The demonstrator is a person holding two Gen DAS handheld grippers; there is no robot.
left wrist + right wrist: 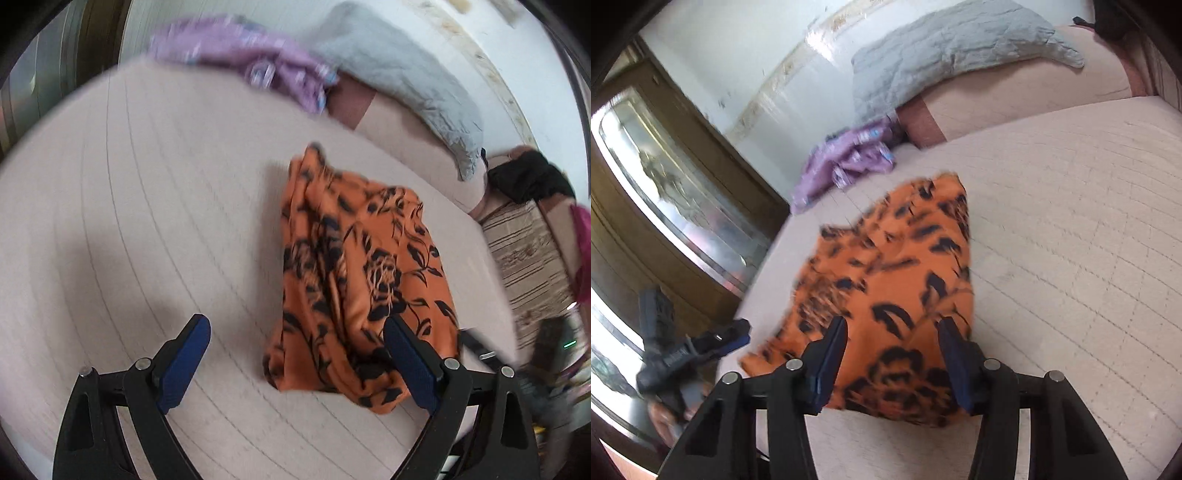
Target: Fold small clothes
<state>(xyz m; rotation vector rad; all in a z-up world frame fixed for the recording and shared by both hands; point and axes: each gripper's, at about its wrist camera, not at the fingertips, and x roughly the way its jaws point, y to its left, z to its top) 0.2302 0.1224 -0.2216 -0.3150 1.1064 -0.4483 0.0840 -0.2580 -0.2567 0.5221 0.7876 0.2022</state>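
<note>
We see the orange floral garment lying bunched on the pale quilted bed cover, its near hem towards six o'clock in both wrist views. Our right gripper hovers over that hem with its jaws about half apart, cloth showing between them but neither pad pressing it, probably lining up a pinch. Our left gripper stands wide and empty, the garment's edge at its three o'clock finger. Towards twelve o'clock lie a crumpled lilac garment and a grey pillow, well apart, likely waiting their turn.
</note>
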